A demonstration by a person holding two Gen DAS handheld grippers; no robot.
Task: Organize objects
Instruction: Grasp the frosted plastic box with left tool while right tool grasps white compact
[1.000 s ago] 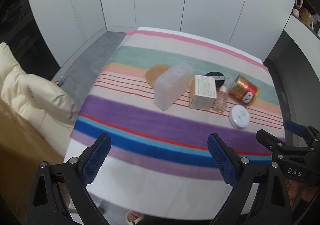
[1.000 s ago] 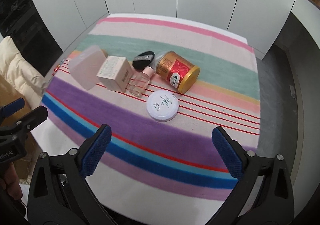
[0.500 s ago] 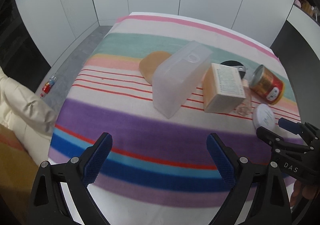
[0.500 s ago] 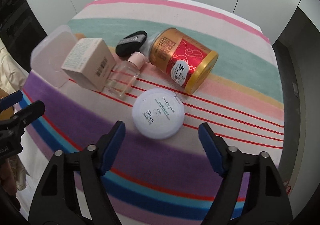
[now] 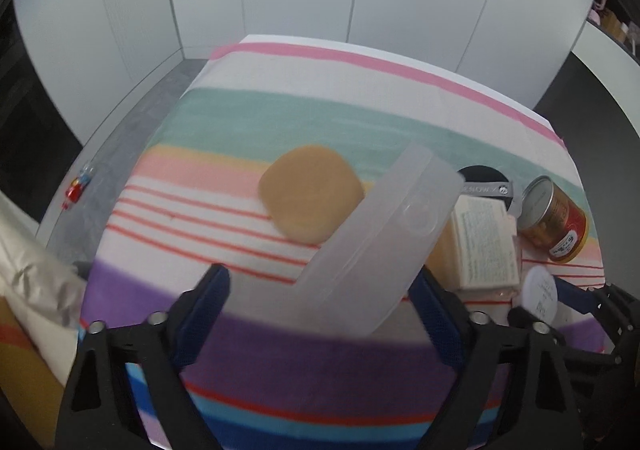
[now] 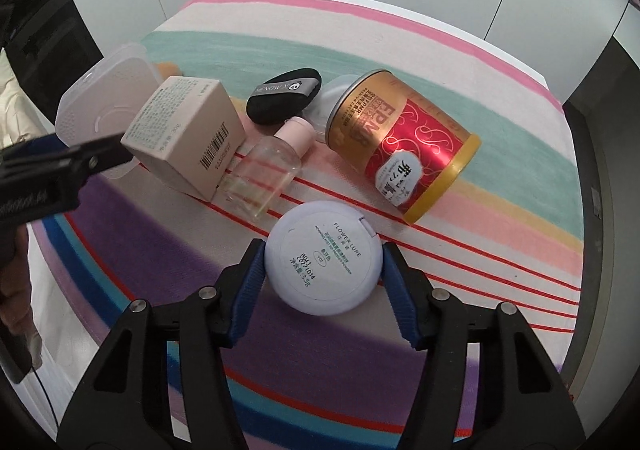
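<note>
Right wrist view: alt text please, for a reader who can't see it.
The right tool has just been closing around a round white powder compact lying on a striped cloth, its blue pads at the compact's two sides. Behind lie a clear bottle, a beige carton, a black puff and a tipped red-and-gold tin.

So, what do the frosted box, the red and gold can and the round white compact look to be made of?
Frosted box: likely plastic, translucent and matte; the stripes show dimly through it.
Red and gold can: probably metal, glossy; it has a silvery rim and sharp glints on its printed side.
Round white compact: seemingly hard plastic, smooth with a satin sheen and printed text on its face.
</note>
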